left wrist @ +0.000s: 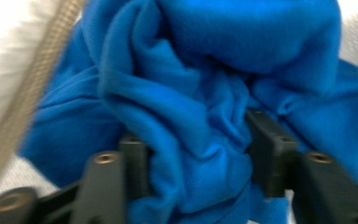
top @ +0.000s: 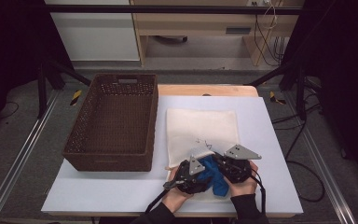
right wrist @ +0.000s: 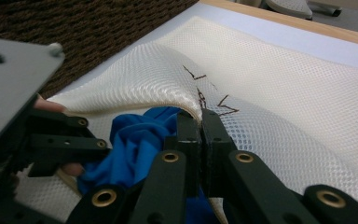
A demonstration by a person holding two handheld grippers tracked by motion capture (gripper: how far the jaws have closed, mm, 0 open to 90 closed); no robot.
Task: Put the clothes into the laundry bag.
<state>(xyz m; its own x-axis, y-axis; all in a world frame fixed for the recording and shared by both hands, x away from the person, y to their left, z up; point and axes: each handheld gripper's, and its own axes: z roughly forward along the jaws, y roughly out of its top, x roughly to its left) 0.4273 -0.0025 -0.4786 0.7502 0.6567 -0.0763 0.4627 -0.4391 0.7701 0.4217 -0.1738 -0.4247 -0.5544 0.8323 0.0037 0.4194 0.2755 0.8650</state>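
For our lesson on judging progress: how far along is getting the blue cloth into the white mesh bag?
Done: the right gripper has pinched the white mesh bag edge and lifted its mouth. In hand: the left gripper, jaws apart, has bunched blue cloth between them at the opening. Left: most of the cloth sits outside; the wicker basket holds nothing.

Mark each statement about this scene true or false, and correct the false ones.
1. The right tongs are shut on the mesh bag's edge. True.
2. The blue cloth lies in the basket. False: it sits at the bag's opening, between the two tongs.
3. The basket stands left of the bag. True.
4. The bag is black. False: it is white.
5. Blue cloth sits between the jaws of the left tongs. True.
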